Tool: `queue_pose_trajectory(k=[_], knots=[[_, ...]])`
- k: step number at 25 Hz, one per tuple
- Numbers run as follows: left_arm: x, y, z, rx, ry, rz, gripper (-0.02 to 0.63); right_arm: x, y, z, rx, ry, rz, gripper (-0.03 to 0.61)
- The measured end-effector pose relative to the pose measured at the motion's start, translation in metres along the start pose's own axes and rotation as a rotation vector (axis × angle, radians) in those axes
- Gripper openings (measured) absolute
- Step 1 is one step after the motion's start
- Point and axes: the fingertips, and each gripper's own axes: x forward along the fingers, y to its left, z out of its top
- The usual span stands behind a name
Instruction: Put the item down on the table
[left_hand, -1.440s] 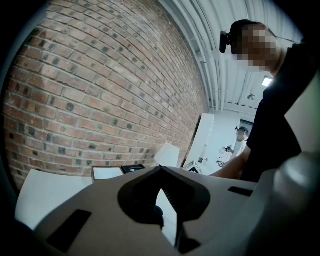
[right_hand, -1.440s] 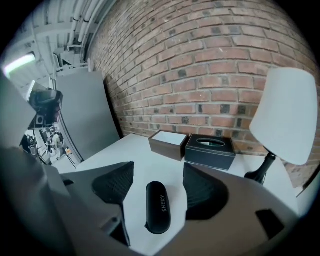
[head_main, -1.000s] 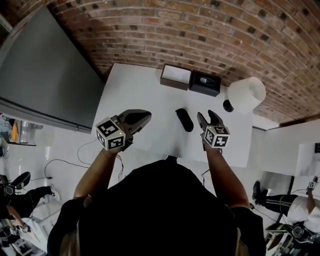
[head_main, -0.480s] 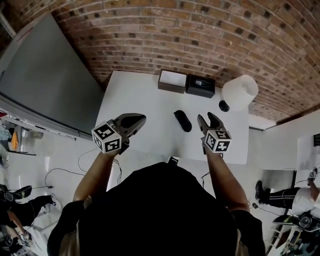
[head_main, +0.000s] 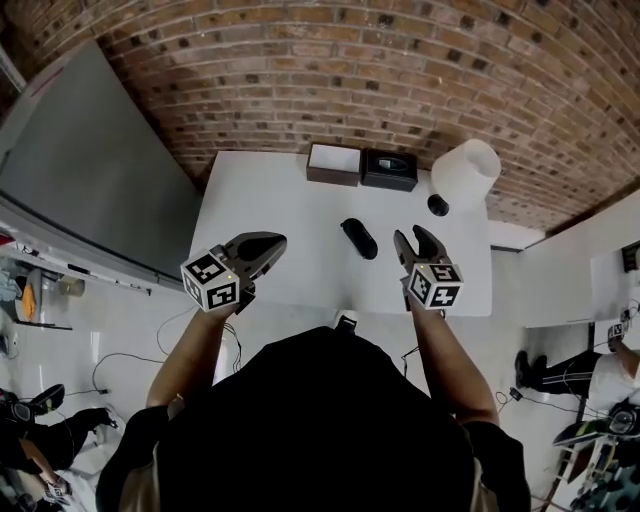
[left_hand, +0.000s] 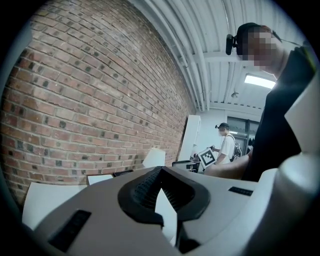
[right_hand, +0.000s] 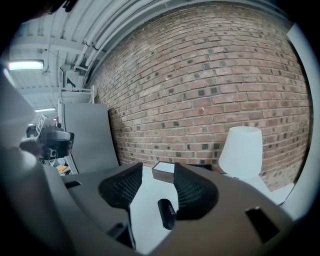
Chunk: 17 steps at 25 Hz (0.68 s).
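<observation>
The item, a black oblong case (head_main: 359, 238) with white print, lies flat on the white table (head_main: 270, 200) near its middle. My right gripper (head_main: 413, 238) hovers just to its right, apart from it. Seen from the right gripper view, the case (right_hand: 167, 213) rests on the table below and beyond the right gripper (right_hand: 158, 170), whose jaws are closing with a narrow gap and nothing between them. My left gripper (head_main: 262, 245) hangs over the table's left front edge. In the left gripper view the left gripper (left_hand: 160, 171) has its tips touching, holding nothing.
At the table's far edge stand a white-topped box (head_main: 333, 163), a black box (head_main: 389, 169) and a white lamp shade (head_main: 464, 173), with a small black round object (head_main: 437, 205) beside it. A grey board (head_main: 90, 170) leans at left. Brick wall behind.
The right gripper's jaws have drawn closer together. The left gripper has drifted slightly left and toward me. The case has stayed on the table.
</observation>
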Motion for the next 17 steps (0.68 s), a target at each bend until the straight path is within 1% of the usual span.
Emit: queue_pose_trajectory(k=[7, 17], knots=[[-0.006, -0.01, -0.001, 0.007, 0.005, -0.02, 0.017, -0.018, 0.007, 0.0, 0.009, -0.022, -0.011, 0.196], [-0.013, -0.018, -0.003, 0.006, 0.013, -0.027, 0.017, -0.035, 0.012, -0.005, 0.014, -0.02, -0.018, 0.183]])
